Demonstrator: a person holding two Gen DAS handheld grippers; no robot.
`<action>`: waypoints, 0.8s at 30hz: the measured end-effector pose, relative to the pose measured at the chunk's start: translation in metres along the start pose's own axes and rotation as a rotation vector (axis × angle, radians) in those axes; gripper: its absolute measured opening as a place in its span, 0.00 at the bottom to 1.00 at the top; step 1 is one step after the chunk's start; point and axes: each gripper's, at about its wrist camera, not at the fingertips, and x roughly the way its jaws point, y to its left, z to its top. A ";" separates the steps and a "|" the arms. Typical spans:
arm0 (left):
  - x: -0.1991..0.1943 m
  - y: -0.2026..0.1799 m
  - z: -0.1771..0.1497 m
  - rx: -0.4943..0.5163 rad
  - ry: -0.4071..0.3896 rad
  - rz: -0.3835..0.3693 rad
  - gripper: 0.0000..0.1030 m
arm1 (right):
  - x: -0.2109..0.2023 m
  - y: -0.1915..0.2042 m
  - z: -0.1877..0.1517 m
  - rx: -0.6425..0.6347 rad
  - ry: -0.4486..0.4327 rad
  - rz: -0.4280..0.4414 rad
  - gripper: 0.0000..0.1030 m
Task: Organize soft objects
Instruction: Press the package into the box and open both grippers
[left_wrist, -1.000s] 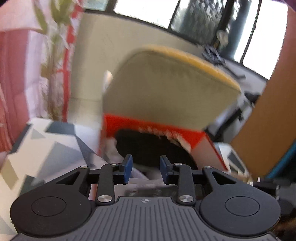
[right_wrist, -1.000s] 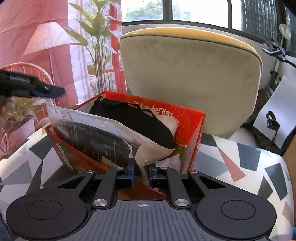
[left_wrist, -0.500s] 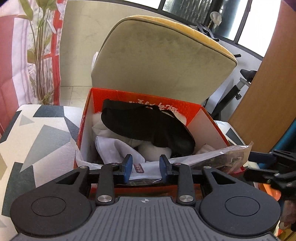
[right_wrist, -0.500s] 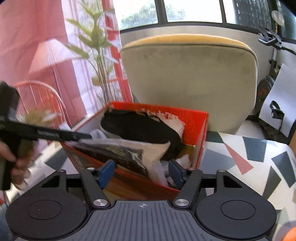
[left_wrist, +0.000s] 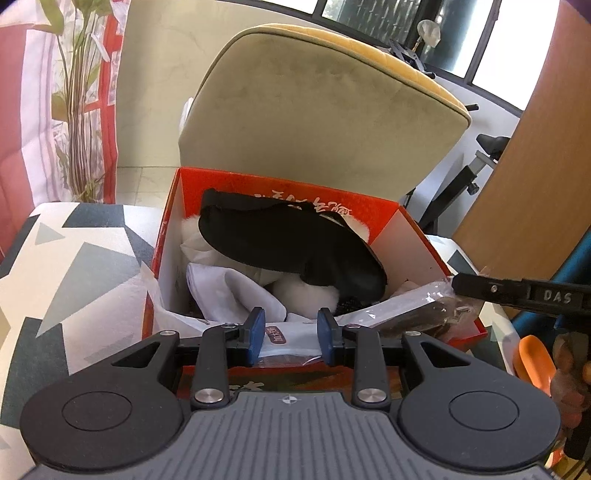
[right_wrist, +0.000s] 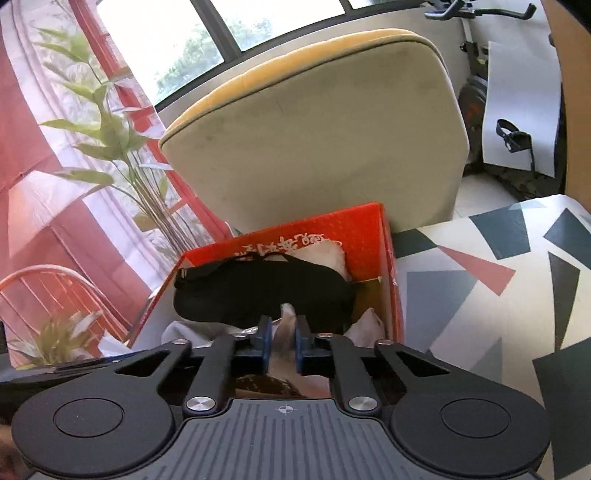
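Packet of clear crinkled plastic, dark inside, lies across the near right corner of the red cardboard box on the patterned bench. The right claw has just snapped closed on its edge. The left claw hangs part-open over the near rim, gripping nothing. Black padded mask covers white cloth. A beige cushion stands behind.
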 end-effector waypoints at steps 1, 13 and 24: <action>-0.001 0.000 0.000 0.003 -0.003 0.000 0.31 | 0.001 0.001 -0.001 -0.021 0.005 -0.014 0.07; 0.008 0.002 -0.004 0.001 0.033 -0.030 0.23 | 0.022 0.009 -0.011 -0.185 0.118 -0.115 0.05; -0.001 -0.013 -0.007 0.041 -0.026 0.011 0.37 | 0.024 0.005 -0.013 -0.141 0.143 -0.138 0.07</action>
